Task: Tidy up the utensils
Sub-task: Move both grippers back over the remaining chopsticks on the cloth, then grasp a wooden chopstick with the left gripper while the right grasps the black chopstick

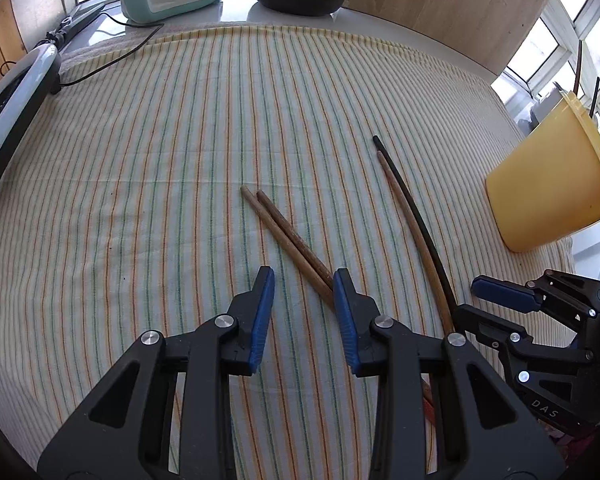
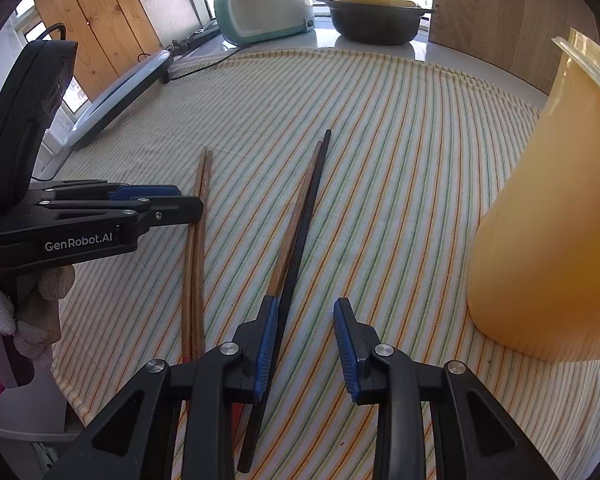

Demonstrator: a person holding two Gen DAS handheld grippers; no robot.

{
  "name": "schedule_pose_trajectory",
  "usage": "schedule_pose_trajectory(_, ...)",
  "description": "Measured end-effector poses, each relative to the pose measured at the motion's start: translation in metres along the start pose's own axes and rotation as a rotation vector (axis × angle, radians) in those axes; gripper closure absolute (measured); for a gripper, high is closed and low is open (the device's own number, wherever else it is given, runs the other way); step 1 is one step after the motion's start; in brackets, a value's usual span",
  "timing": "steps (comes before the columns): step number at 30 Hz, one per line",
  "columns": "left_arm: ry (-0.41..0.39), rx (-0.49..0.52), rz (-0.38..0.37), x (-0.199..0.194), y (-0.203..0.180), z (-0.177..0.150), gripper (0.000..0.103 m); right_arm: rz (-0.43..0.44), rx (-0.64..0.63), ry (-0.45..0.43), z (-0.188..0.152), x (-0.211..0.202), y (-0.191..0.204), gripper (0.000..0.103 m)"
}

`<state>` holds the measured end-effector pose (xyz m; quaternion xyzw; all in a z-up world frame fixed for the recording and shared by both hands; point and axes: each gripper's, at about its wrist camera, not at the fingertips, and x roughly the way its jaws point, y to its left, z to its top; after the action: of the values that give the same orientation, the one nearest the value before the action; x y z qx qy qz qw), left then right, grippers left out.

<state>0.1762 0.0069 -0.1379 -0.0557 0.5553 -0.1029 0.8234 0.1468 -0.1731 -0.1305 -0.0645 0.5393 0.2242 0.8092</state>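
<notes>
Chopsticks: the black one [image 2: 300, 236] runs lengthwise between the released right hand-held gripper [image 2: 306, 344] fingers; the left hand-held gripper [image 1: 303, 314], also released, straddles the brown pair [image 1: 284, 232].

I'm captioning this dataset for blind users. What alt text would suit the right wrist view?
An open black two-finger right gripper with blue pads hovers over a black chopstick and a brown wooden chopstick lying side by side on a striped tablecloth. A pair of brown wooden chopsticks lies to the left beside the left gripper; a tall yellow plastic cup stands at right.
</notes>
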Motion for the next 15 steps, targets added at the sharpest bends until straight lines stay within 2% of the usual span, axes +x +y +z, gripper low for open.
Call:
schedule_pose_trajectory(4, 0.002, 0.035, 0.015, 0.002, -0.007, 0.005, 0.080, 0.013, 0.014, 0.018, 0.004, 0.002, -0.001, 0.075)
schedule_pose_trajectory(10, -0.001, 0.072, 0.028, 0.008, -0.018, 0.010, 0.082, -0.012, -0.009, 0.042, 0.010, 0.008, 0.003, 0.077)
schedule_pose_trajectory(15, 0.004, 0.060, -0.009, 0.005, -0.009, 0.007, 0.085, -0.020, -0.016, 0.056, 0.013, 0.009, 0.001, 0.081)
